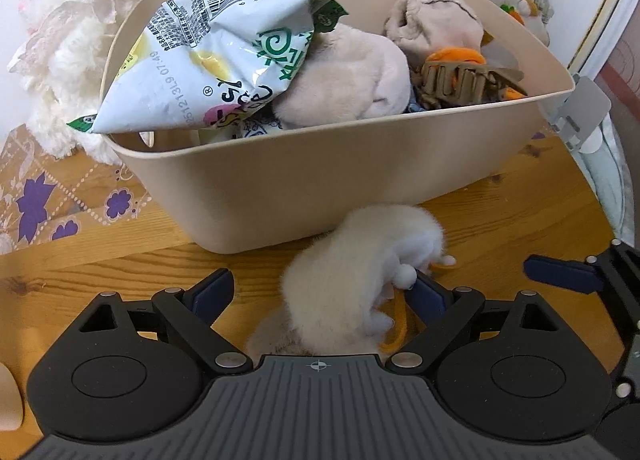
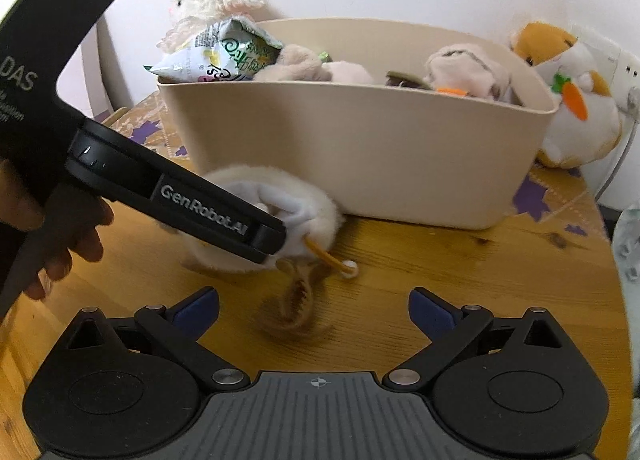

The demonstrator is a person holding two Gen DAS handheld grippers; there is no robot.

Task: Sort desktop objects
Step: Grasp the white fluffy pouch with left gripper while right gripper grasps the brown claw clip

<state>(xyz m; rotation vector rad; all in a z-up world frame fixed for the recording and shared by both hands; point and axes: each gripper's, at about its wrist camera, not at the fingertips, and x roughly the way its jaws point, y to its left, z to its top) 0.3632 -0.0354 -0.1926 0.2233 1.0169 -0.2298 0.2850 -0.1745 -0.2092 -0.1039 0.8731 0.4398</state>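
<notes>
A white plush toy (image 1: 360, 268) with an orange cord lies on the wooden table (image 1: 100, 272) in front of the beige bin (image 1: 320, 179). My left gripper (image 1: 320, 294) is open around it, and the right pad touches the fur. The right wrist view shows the same toy (image 2: 288, 195) partly hidden behind the left gripper (image 2: 264, 236). My right gripper (image 2: 314, 306) is open. A blurred brown hair claw clip (image 2: 298, 308) lies on the table between its fingers. The bin (image 2: 360, 147) holds a snack bag (image 1: 208, 59), beige plush toys (image 1: 352, 75) and a brown claw clip (image 1: 460, 79).
A fluffy white rabbit plush (image 1: 68, 39) stands left of the bin and an orange hamster plush (image 2: 568, 91) behind its right end. A patterned cloth (image 1: 40, 195) covers the table's far left. The round table edge (image 2: 612, 260) curves close on the right. A hand (image 2: 68, 236) holds the left gripper.
</notes>
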